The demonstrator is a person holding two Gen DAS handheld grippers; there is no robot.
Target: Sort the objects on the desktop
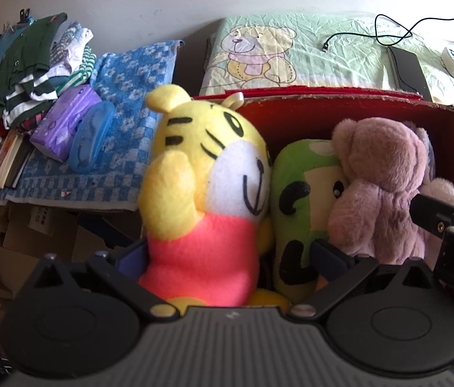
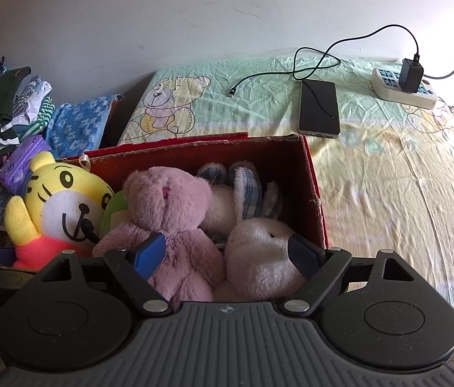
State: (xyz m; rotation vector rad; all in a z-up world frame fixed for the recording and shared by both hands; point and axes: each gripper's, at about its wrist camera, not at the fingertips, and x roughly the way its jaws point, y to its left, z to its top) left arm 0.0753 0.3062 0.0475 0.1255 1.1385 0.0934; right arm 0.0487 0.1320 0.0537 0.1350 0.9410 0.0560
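Note:
A red cardboard box stands on a bed sheet and holds plush toys. A yellow tiger plush in a red shirt stands upright at the box's left end. My left gripper is open wide, and the tiger's body and a green plush both lie between its fingers. Right of those sits a pink bear, with a white bunny beside it. My right gripper is open too, one blue pad against the bear and the other against the bunny.
A phone, a charging cable and a power strip lie on the sheet behind the box. To the left are a blue towel, folded clothes, a purple tissue pack, books and cardboard boxes lower down.

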